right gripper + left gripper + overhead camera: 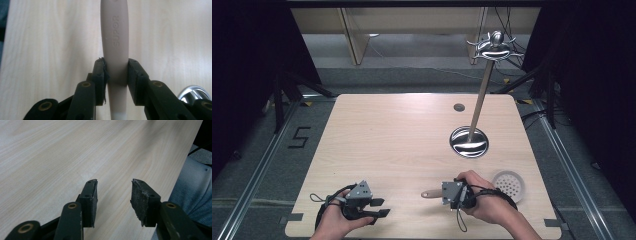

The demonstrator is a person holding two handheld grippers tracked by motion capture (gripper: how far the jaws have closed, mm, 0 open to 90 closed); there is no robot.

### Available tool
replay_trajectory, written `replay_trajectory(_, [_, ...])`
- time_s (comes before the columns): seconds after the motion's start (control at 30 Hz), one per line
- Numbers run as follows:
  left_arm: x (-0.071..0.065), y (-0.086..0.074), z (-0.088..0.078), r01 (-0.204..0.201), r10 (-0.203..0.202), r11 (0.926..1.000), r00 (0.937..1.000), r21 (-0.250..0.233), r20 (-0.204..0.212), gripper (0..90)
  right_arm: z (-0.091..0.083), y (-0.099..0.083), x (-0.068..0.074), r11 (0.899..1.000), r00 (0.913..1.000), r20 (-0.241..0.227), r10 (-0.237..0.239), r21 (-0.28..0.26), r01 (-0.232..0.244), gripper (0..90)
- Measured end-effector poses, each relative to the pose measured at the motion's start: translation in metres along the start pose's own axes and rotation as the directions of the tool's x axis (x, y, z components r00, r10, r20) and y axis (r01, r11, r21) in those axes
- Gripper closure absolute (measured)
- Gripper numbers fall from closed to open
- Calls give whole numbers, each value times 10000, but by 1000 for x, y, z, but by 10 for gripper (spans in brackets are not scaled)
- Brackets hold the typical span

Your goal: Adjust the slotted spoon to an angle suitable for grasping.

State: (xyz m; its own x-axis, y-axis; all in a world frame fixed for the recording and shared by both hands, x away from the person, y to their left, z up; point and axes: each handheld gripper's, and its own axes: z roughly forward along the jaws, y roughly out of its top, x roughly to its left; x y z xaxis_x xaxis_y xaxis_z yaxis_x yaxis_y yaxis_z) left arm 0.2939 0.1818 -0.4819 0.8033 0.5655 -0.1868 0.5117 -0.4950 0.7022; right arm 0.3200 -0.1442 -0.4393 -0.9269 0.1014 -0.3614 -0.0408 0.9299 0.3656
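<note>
Counter (pixel 402 135) from above carried a chrome stand (pixel 469 141) and a skimmer (pixel 508 184). The left gripper (pixel 113 195) view showed fingers apart over bare wood. The right gripper (pixel 115 75) view showed fingers clamped on the beige handle (pixel 115 37).

Bright even overhead light, dark surroundings, soft low-resolution frames, faint shadows

A skimmer with a beige handle (pixel 115 37) marked "SUPOR" lies low over the near right part of the wooden table, its handle pointing left and pinched between the 2 black jaws of the right gripper (pixel 447 192). Its round perforated metal head (pixel 508 183) sits just right of the hand. A tall silver utensil stand (pixel 479 100) with a round base and hooked top stands upright farther back.
</note>
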Motion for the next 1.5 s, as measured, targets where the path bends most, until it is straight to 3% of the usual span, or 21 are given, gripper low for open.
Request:
replay_trajectory(0.03, [0,0,0,1,-1,10000,10000,-2,-1,554,-2,-1,-1,9996,9996,13,267,-77,-267,706])
replay_trajectory(0.1, [0,0,0,-1,1,10000,10000,11,-6,555,-6,-4,-7,9995,9993,321,200,-265,-192,706])
replay_trajectory(0.13, [0,0,0,-1,1,10000,10000,11,-6,555,-5,-5,-12,9963,9982,509,-313,-784,353,706])
replay_trajectory(0.2, [0,0,1,156,-155,9999,9998,52,-85,555,-9,-8,-11,9929,9966,600,563,-1079,-496,706])
replay_trajectory(0.27, [0,-1,1,204,-204,9998,9998,22,-56,555,-11,-9,-16,9923,9971,669,376,-1201,-294,707])
replay_trajectory(0.37, [0,0,1,36,-36,10000,10000,37,-16,554,-19,-15,-20,9830,9878,947,1239,-1473,-1092,706])
replay_trajectory(0.43, [0,0,1,65,-65,10000,10000,11,12,554,-19,-15,-23,9811,9890,958,1126,-1685,-954,706])
replay_trajectory(0.47, [0,0,2,89,-89,10000,10000,-5,30,555,-23,-17,-23,9736,9814,1024,1623,-1783,-1425,707])
replay_trajectory(0.6, [0,0,1,45,-45,10000,10000,39,-12,555,-24,-20,-26,9661,9812,1025,1632,-2183,-1379,706])
replay_trajectory(0.63, [0,0,1,54,-54,10000,10000,41,-25,555,-27,-20,-25,9571,9732,986,2079,-2257,-1816,707])
replay_trajectory(0.8, [1,0,1,47,-47,10000,10000,66,-21,554,-31,-21,-28,9441,9664,1127,2309,-2660,-1946,707])
replay_trajectory(0.83, [0,0,1,56,-56,10000,10000,59,-18,555,-32,-22,-28,9395,9645,1083,2408,-2755,-2036,707])
replay_trajectory(0.87, [0,0,1,54,-54,10000,10000,63,-24,554,-35,-23,-30,9324,9586,1387,2485,-3023,-1980,707])
replay_trajectory(0.9, [0,0,1,54,-54,10000,10000,63,-24,555,-35,-23,-30,9324,9586,1387,2485,-3023,-1980,707])
replay_trajectory(1.03, [0,0,1,57,-57,10000,10000,0,-28,554,-39,-26,-32,9126,9480,1392,2861,-3412,-2254,707])
replay_trajectory(1.13, [0,0,1,62,-62,10000,10000,7,-32,555,-44,-28,-34,8902,9322,1500,3293,-3786,-2535,707])
replay_trajectory(1.23, [0,0,1,54,-54,10000,10000,6,-38,555,-45,-30,-35,8795,9257,1547,3452,-3976,-2615,707])
replay_trajectory(1.37, [1,0,1,51,-51,10000,10000,71,-36,554,-49,-35,-35,8483,9000,1669,4026,-4374,-2984,707])
replay_trajectory(1.43, [1,0,1,56,-56,10000,10000,55,-31,555,-50,-35,-36,8483,9021,1711,3962,-4441,-2883,707])
replay_trajectory(1.47, [0,0,1,59,-59,10000,10000,6,-41,555,-51,-36,-37,8355,8910,1771,4180,-4601,-3005,707])
replay_trajectory(1.5, [0,0,1,55,-55,10000,10000,2,-44,555,-52,-37,-37,8303,8897,1725,4227,-4672,-3039,707])
